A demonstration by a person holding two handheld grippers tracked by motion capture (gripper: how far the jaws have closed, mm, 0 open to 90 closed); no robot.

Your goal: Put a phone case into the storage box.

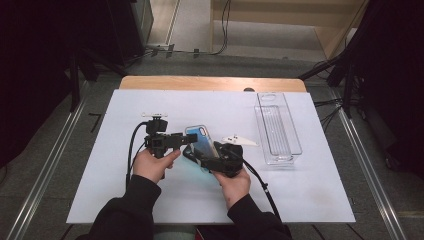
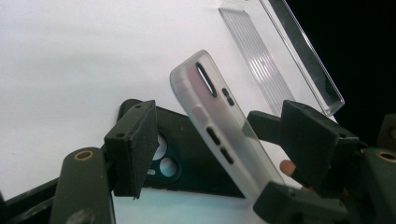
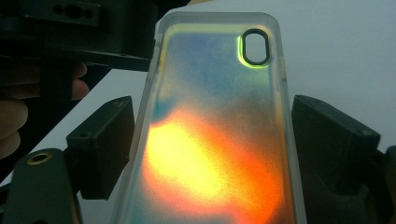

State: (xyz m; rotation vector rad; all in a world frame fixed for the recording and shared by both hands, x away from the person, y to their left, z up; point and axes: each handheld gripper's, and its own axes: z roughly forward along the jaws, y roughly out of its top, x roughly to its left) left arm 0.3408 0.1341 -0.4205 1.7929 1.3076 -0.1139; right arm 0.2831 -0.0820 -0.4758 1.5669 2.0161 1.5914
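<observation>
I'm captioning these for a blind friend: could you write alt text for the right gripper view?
A translucent phone case with an iridescent blue, yellow and orange sheen stands between the right gripper's two black jaws, its oval camera cutout at the top. Behind it lies a white table, with a hand at left.

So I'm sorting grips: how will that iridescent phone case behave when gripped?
The iridescent phone case looks thin and hollow, so probably light. Its frosted rim suggests soft plastic, likely to flex if squeezed. The right gripper clamps its side edges; its glossy back may slip.
</observation>
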